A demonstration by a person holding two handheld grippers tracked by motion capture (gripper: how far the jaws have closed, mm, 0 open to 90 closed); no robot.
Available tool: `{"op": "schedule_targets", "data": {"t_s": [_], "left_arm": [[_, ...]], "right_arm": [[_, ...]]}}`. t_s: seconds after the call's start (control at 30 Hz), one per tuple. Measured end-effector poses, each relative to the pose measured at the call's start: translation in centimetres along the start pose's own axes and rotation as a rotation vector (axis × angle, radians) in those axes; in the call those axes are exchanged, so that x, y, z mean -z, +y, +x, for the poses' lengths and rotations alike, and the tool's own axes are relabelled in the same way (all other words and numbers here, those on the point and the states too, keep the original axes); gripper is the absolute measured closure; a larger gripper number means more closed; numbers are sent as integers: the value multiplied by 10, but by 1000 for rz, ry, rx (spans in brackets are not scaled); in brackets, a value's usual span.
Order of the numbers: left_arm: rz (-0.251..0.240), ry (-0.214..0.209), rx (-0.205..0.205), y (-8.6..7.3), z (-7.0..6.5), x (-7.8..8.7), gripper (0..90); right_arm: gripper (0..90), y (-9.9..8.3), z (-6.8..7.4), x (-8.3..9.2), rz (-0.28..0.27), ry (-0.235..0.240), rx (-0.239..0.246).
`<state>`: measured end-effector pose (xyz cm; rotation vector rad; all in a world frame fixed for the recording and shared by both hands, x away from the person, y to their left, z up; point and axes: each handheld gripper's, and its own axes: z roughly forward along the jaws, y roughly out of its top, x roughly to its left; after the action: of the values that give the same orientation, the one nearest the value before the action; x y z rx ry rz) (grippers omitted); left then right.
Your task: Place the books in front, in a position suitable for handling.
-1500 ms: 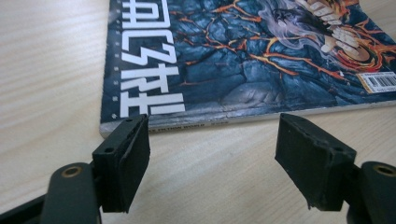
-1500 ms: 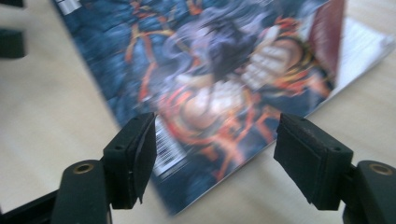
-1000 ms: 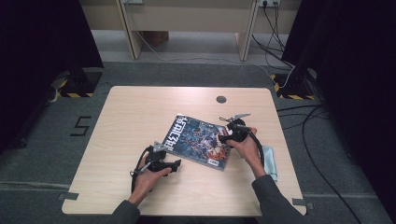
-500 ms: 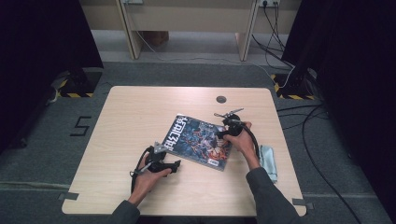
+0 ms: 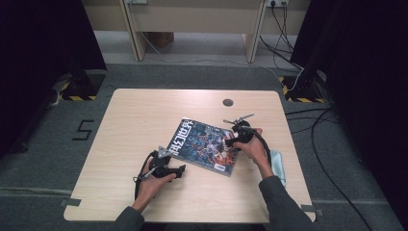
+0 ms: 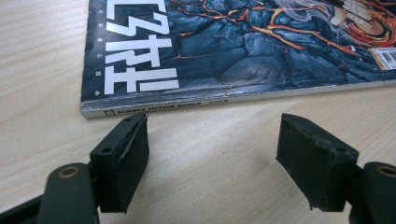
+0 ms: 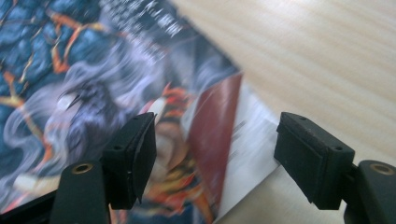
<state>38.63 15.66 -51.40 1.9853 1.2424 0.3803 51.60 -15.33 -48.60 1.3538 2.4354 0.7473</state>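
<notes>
A: Magazine [image 5: 204, 147] flat on the table [image 5: 144, 115], a little right of centre in the high view, turned at a slant, dark cover with orange streaks facing up.

B: And from the left gripper view? Spine [image 6: 224, 99] running across the upper half of the frame, white lettering at upper left, barcode at the far right edge.

A: Left gripper [image 5: 179, 169] low and left of centre in the high view, just beside the magazine's near left corner. Wide open, bare wood between the pads, nothing held. Tips close to the spine, not touching as far as can be seen.

B: Right gripper [image 5: 230, 140] at the magazine's right edge in the high view, hand [image 5: 252, 149] wrapped round it. Also spread wide, gripping nothing.

A: Right gripper view blurred. Cover lifted at that edge, dark red underside and a pale inner page [image 7: 247, 154] showing between the pads. No pad pressing on paper.

B: Pale blue cloth [image 5: 279, 163] at the table's right edge, beside the right forearm.
</notes>
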Motion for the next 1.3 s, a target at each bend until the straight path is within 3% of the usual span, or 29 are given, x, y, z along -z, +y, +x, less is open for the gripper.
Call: {"op": "schedule_targets", "data": {"t_s": [0.07, 0.23, 0.33, 0.43, 0.6, 0.7, 0.77, 0.93, 1.17, 1.23, 1.3], "left_arm": [[-2, -2, 3, 0, 0, 0, 247], [0, 2, -5, 0, 0, 0, 246], [-1, -2, 4, 0, 0, 0, 247], [-2, -3, 9, 0, 0, 0, 247], [-4, -16, 35, 0, 2, 1, 248], [-10, -21, 52, 1, 3, 1, 248], [-7, -25, 58, 1, 4, 1, 247], [-9, -30, 69, 1, 3, 1, 247], [-3, -26, 51, 1, 2, 1, 249], [2, -2, 25, 1, 2, 1, 241], [4, -4, 22, 1, 2, 1, 247]], "right_arm": [[312, 5, -4, -2, -11, 5, -7], [251, 12, -10, -8, 9, -23, 2], [316, 12, -15, -11, 8, 28, -67], [317, 11, -13, -10, 8, 30, -33], [339, -1, -2, 3, 79, 74, -5], [361, -14, 9, 13, 112, 124, 23], [370, -24, 15, 19, 111, 160, 56], [374, -47, 32, 30, 100, 238, 78], [363, -66, 55, 40, 78, 301, 111], [374, -73, 65, 42, 72, 366, 118], [377, -75, 66, 43, 46, 355, 100]]}}
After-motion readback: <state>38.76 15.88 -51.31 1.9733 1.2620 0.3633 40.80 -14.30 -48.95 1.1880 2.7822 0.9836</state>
